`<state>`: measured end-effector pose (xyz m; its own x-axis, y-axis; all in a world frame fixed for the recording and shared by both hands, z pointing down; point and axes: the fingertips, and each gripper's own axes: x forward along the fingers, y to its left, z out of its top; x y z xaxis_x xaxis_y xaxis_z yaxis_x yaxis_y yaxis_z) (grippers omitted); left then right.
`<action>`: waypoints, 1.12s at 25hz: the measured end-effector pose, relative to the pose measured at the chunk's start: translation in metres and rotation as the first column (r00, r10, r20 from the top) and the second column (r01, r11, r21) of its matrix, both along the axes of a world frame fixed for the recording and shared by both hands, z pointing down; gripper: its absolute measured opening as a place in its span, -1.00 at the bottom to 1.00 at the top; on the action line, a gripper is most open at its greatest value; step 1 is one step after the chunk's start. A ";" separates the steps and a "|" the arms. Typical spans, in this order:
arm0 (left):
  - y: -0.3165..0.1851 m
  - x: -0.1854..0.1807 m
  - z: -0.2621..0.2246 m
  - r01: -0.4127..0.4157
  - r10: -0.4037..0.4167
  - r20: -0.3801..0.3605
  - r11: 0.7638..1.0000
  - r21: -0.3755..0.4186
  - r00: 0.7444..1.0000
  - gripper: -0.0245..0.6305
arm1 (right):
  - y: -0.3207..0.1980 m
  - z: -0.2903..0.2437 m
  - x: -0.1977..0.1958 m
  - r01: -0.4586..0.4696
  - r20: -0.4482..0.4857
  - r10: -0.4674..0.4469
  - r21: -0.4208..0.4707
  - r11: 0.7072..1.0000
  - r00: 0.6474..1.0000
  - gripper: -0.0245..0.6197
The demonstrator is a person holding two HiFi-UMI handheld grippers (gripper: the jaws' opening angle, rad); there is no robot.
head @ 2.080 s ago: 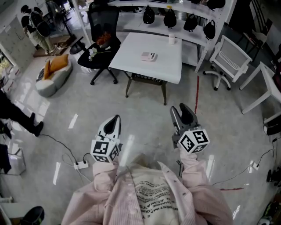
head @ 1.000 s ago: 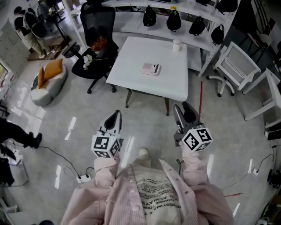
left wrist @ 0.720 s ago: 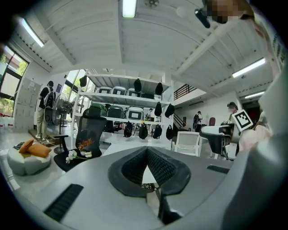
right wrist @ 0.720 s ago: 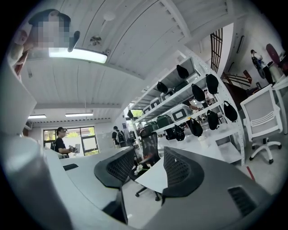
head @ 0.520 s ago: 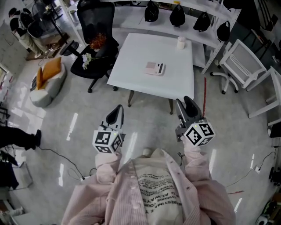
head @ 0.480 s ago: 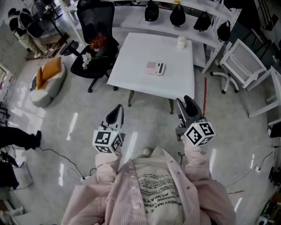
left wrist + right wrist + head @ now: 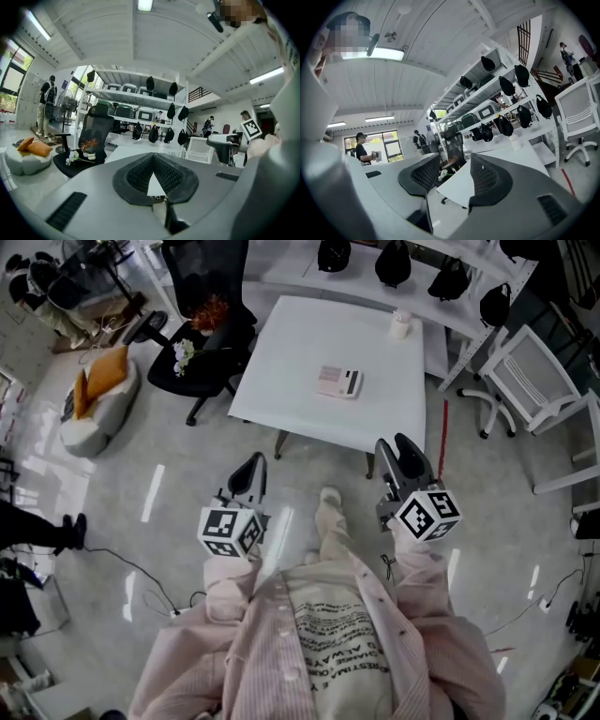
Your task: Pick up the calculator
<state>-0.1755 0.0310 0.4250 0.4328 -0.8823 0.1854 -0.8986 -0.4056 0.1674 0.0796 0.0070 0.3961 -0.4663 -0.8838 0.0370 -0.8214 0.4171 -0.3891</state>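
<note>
Since two seconds ago we have walked up to the white table (image 7: 298,345): it sits lower and larger in the head view, and its near edge now lies just ahead of both grippers. One shoe (image 7: 328,495) shows between them, mid-stride on the pale floor.

We hold the left gripper (image 7: 249,471) low and short of the table. Its own view shows the tips of its fingers meeting, with only a small wedge of light behind them, and nothing caught between. The right gripper (image 7: 401,457) rides a little further forward, close to the table's near right corner. Its jaws stand well apart and empty, and the table top shows through the gap.

The calculator (image 7: 338,382) lies flat near the middle of the table, pinkish with a darker strip at its right end. It is apart from the white cup (image 7: 401,323) at the far right corner and well apart from both grippers.

We judge this to be the approach: no reach has begun. The next move calls for a last step in, then carrying the right gripper, already spread, out over the table and down. Since the calculator looks thin and flat, the jaws should straddle its narrow sides and close low against the surface.
</note>
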 end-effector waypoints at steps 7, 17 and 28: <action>-0.065 0.007 0.022 -0.006 0.005 -0.013 0.999 -0.054 1.000 -0.92 | -0.064 0.025 0.007 -0.007 0.013 0.008 -0.059 0.998 1.000 -0.39; -0.161 0.034 0.065 -0.026 0.022 -0.025 0.984 -0.176 0.999 -0.92 | -0.165 0.075 0.024 0.009 0.016 -0.006 -0.192 0.981 1.000 -0.39; -0.222 0.063 0.117 -0.035 0.027 -0.029 0.945 -0.326 0.999 -0.92 | -0.236 0.135 0.030 0.031 0.089 0.000 -0.347 0.937 0.996 -0.39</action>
